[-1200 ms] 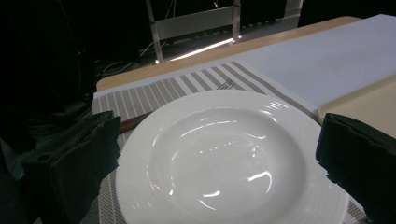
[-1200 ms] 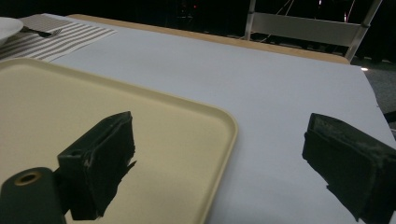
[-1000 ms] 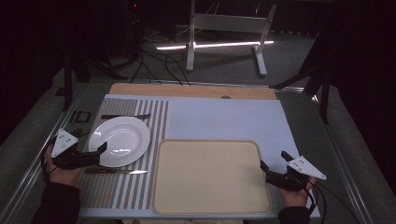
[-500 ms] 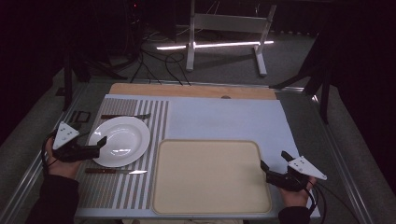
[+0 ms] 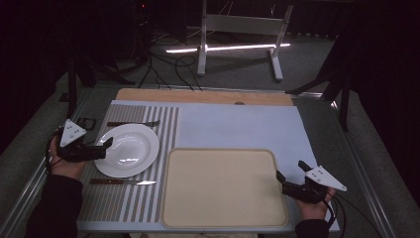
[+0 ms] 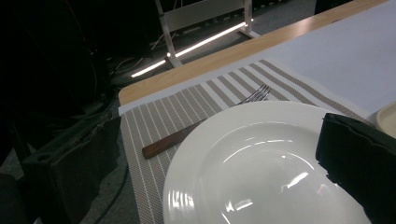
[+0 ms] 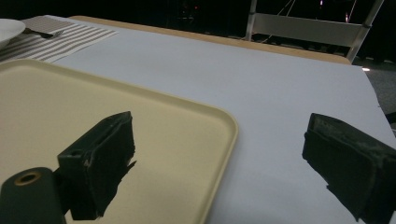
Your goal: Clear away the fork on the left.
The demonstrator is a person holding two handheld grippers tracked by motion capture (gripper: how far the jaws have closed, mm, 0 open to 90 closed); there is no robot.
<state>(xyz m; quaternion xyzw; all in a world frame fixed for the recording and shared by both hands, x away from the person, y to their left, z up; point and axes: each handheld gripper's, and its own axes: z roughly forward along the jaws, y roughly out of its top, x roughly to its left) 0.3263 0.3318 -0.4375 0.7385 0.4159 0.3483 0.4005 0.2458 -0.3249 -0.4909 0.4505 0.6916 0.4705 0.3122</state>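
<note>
The left gripper (image 5: 101, 148) lay low and level at the left rim of the plate (image 5: 130, 148), held by the person's left hand (image 5: 67, 161) with the forearm coming up from the near edge of the table. Its jaws stood apart, one reaching over the plate's rim and the other outside it; whether they touched the plate could not be told. The plate sat on the striped mat (image 5: 119, 198), with a fork (image 5: 132, 123) just beyond the plate and a knife (image 5: 124, 182) just on its near side. To the right of the plate lay the tray (image 5: 223, 188), bare. The right gripper (image 5: 289, 184) rested at the tray's right rim, well apart from the plate, its jaws spread wide, one over the tray's edge and one over the table (image 5: 237, 124), holding nothing
</note>
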